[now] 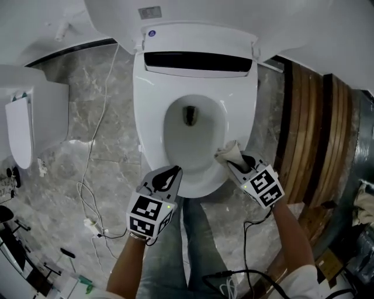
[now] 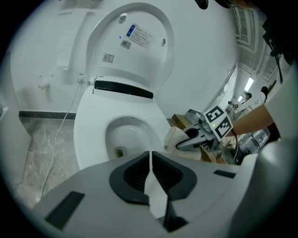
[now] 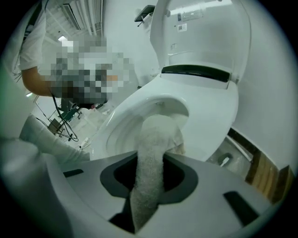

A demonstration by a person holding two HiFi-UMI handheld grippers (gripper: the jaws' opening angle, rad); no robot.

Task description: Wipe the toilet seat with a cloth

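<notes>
Right, head view first: the lid (image 1: 175,17) is up, the white toilet seat (image 1: 149,105) is in full view, and the right gripper (image 1: 234,163) has a crumpled cream cloth (image 1: 229,153) resting on the seat's front-right rim. The left gripper (image 1: 170,171) hovers at the front-left edge.

Left gripper view: jaws pinched almost together with nothing between them, the bowl (image 2: 123,135) beyond.

Right gripper view: jaws clamped on the cloth, a pale, nubbly towel strip running forward and draping onto the seat's rim.

Two grippers (image 1: 172,171) (image 1: 235,166), one cloth (image 1: 229,152), one toilet seat (image 1: 151,93).
</notes>
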